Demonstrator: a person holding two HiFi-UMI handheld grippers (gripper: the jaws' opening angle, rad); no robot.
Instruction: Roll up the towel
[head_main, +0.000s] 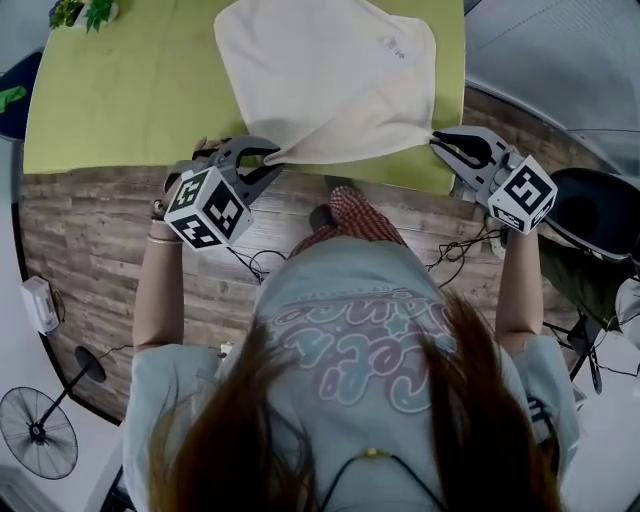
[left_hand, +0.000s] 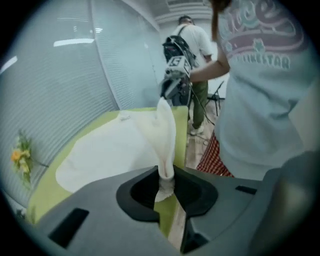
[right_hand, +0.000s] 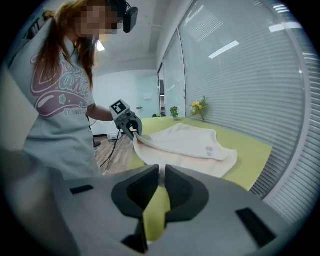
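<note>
While the first turn of the roll is yet to be made, the head view shows a person at the near edge of the table (head_main: 120, 100). The towel (head_main: 330, 70) is spread over the table's right half, its near hem at that edge. The left gripper (head_main: 270, 158) bites the hem's left corner and the right gripper (head_main: 438, 140) its right corner, with the hem drawn in a line between them.

From the left gripper view, the left gripper (left_hand: 166, 176) has its jaws clamped on a gathered tuft of towel (left_hand: 110, 150). The cloth rises from the pads in a taut ridge to the right gripper (left_hand: 170, 90), which is held above the near edge. The rest lies flat on the table (left_hand: 45, 185).

From the right gripper view, the right gripper (right_hand: 161, 172) has its jaws nearly together, pinching a thin sliver of pale cloth. The hem runs across to the left gripper (right_hand: 132, 131), and the towel (right_hand: 185, 142) beyond it rests on the table (right_hand: 250, 147).

The step in hand looks like taking hold of the near hem, the opening of the job. The next move probably calls for both grippers to carry that hem up and over onto the flat cloth together. Keeping them level would lay the first turn straight and tight. Uneven hands would likely skew the roll, and the slim pinch on the right could slip.
</note>
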